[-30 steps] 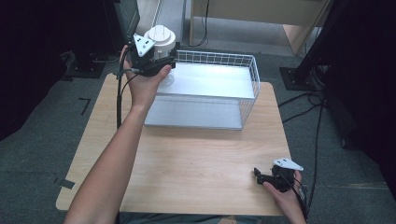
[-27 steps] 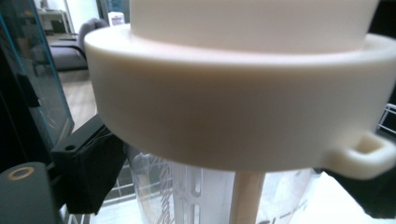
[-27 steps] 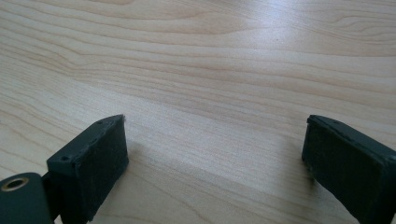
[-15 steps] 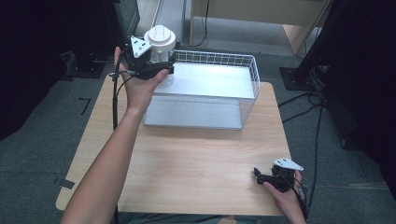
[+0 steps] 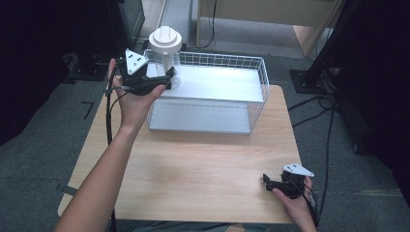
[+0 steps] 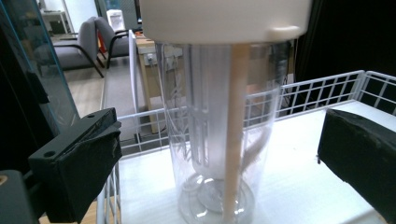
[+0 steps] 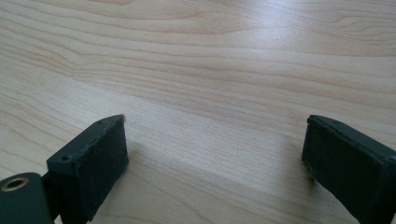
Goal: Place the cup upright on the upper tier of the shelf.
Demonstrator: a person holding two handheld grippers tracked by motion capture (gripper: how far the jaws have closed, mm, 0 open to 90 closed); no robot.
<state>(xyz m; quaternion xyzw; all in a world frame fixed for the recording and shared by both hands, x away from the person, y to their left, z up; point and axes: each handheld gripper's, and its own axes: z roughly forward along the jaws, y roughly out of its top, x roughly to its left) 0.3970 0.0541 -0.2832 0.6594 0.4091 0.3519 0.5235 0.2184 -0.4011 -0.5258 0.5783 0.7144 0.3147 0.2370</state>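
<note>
Our left gripper [image 5: 164,81] has just been opening, and its jaws now stand wide apart with the clear jar [image 6: 219,140] between them but untouched, a gap on each side in the left gripper view. We read this as a release: the jar stands upright on its own base in the far left corner of the white wire basket [image 5: 251,104], close to the basket's left wall, so it no longer needs our hold. Its broad white lid [image 5: 165,37] sits on top, rising above the basket's rim, and a pale stick-like piece runs down inside the clear body; what that piece is we cannot tell. We keep the left hand level with the jar's body, likely so the jaws can draw back without knocking it over. Our right gripper [image 5: 275,182] rests low at the near right corner of the wooden table [image 5: 193,169], jaws spread and empty over bare wood, well apart from the basket; we judge that it is parked there to stay out of the way. The basket sits at the table's far edge.
</note>
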